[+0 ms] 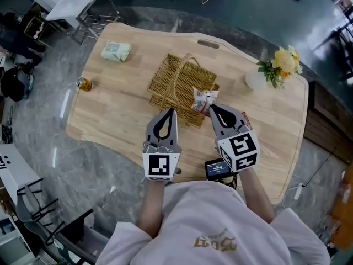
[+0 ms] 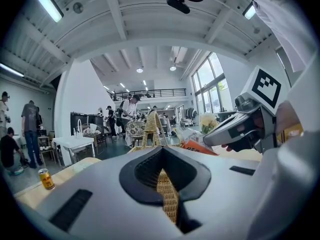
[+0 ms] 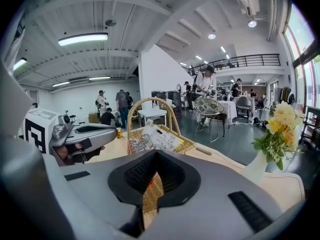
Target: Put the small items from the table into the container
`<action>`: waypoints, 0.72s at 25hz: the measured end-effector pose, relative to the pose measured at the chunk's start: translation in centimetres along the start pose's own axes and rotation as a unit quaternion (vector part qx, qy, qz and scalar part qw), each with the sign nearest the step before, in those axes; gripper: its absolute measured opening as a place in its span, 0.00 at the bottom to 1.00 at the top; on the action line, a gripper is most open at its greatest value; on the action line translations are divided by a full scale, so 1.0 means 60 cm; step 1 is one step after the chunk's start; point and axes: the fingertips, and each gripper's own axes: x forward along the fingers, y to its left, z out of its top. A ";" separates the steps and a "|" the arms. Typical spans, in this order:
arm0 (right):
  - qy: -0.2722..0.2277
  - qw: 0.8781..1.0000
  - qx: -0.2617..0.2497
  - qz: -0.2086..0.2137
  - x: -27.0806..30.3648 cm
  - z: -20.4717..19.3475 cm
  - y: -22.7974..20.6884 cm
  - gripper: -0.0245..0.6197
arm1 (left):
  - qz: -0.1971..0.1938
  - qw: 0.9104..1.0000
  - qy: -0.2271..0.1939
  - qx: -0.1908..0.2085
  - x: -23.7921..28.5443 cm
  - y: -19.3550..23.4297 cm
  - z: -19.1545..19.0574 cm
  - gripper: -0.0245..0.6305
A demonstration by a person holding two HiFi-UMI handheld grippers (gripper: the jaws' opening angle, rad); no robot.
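Note:
A wicker basket [image 1: 174,84] with a hoop handle lies mid-table. A white printed snack packet [image 1: 203,100] rests on its near right edge, and shows in the right gripper view as a snack packet [image 3: 159,139] atop the basket [image 3: 135,134]. My left gripper [image 1: 171,111] points at the basket's near edge, jaws together and empty. My right gripper [image 1: 211,109] is shut with nothing in it, its tip just short of the packet. An orange packet [image 1: 246,120] peeks out beside it. A green-white pack [image 1: 116,51] and a can [image 1: 84,84] lie far left.
A white vase of yellow flowers [image 1: 280,66] stands at the table's [image 1: 110,120] far right. A small black device [image 1: 218,169] sits by the near edge under my right hand. White tables, chairs and people fill the room beyond.

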 end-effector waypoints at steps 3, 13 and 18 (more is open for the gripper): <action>-0.004 1.000 -0.003 0.006 0.013 0.009 -0.001 0.07 | 0.000 1.000 0.004 0.000 0.007 0.004 -0.004 0.03; -0.012 1.000 0.001 0.013 0.037 0.015 0.000 0.07 | 0.001 1.000 0.011 -0.006 0.015 0.013 -0.015 0.03; -0.027 0.999 -0.002 0.030 0.037 0.023 0.013 0.08 | 0.001 1.000 0.009 -0.006 0.012 0.011 -0.016 0.03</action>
